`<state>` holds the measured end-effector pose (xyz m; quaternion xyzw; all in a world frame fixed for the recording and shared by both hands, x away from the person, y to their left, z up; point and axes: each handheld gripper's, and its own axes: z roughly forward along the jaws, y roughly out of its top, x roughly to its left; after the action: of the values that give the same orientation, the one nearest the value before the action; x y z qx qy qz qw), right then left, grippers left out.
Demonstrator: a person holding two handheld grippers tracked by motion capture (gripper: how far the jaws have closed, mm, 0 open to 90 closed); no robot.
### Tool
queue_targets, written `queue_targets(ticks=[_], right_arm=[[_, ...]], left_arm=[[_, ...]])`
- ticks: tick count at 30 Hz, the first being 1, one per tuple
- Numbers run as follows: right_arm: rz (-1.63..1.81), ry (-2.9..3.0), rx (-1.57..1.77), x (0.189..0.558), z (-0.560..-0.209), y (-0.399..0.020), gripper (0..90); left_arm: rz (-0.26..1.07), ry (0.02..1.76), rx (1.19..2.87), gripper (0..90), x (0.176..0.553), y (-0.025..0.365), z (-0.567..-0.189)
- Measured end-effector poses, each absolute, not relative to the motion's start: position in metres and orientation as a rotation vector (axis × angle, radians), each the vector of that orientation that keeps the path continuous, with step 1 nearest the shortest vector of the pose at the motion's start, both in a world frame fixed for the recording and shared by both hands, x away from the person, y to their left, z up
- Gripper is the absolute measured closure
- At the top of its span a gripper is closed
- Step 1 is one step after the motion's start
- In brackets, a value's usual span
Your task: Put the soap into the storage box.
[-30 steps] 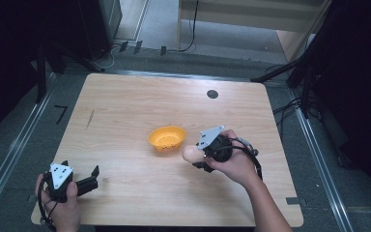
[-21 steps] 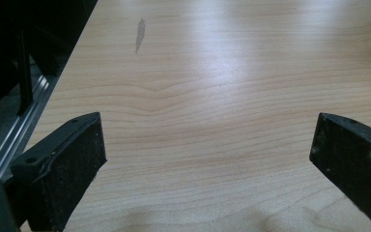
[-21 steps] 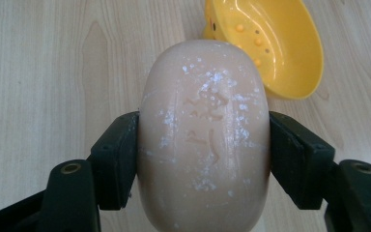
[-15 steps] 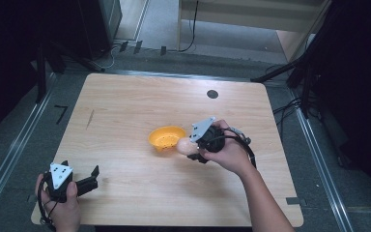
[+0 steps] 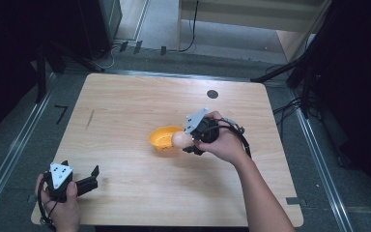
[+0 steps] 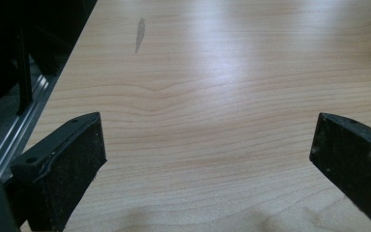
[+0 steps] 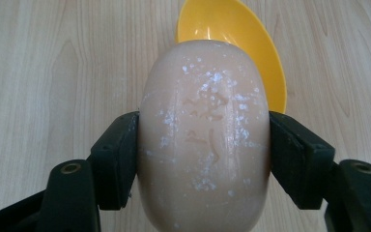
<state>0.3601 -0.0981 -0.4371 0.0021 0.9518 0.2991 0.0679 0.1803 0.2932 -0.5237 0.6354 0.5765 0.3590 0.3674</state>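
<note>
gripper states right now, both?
Left gripper: open, empty, near the table's front-left corner.
Right gripper: closed on the soap bar, at the yellow bowl.

A light wooden table with rounded corners carried a yellow bowl near its middle, standing directly on the wood. A small dark round spot sat toward the far edge, and a thin dark streak marked the left side.

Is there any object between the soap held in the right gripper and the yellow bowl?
Nothing visible. The right gripper holds the soap just short of the yellow bowl, with only bare table between them.
</note>
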Motion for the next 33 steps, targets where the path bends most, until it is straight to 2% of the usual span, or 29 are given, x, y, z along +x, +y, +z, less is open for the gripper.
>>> queue_targets(ticks=[33], right_arm=[[0.849, 2.991, -0.185, 0.403, -0.445, -0.048, 33.2]], left_arm=[[0.909, 1.483, 1.609, 0.0, 0.181, 0.295, -0.524]])
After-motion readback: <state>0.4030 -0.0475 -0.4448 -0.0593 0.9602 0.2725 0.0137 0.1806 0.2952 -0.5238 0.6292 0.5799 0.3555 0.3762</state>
